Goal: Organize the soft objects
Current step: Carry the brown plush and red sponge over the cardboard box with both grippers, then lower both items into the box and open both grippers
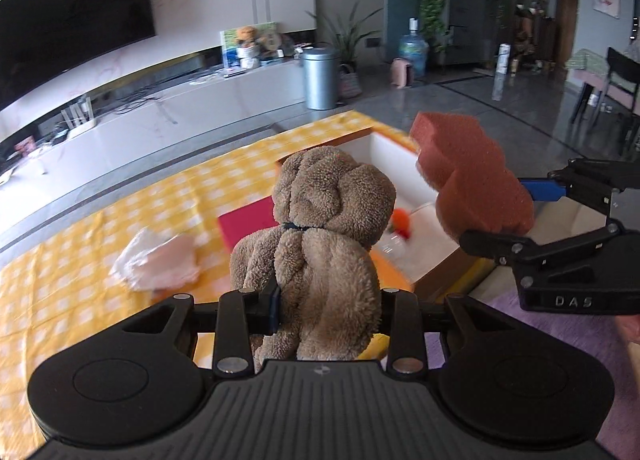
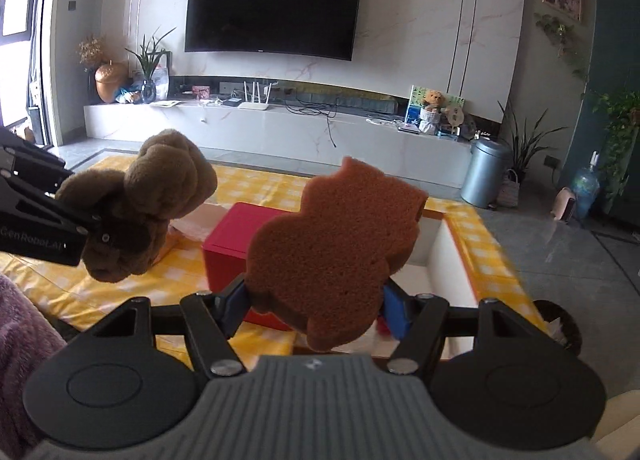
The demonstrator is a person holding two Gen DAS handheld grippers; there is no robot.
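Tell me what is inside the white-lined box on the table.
In the white-lined box, an orange-red item and something clear show, both blurred. The plush toy and sponge cover the rest.

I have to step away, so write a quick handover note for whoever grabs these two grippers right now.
Left gripper: shut on the brown plush toy, held up above the yellow checked cloth.
Right gripper: shut on the orange sponge, also in the air.
White-lined box: open, just beyond both items; something orange and a clear item already lie inside.
Red box and a white plastic bag sit on the cloth.
Done: both soft items picked up.
Left: likely drop both into the box, then handle the bag.
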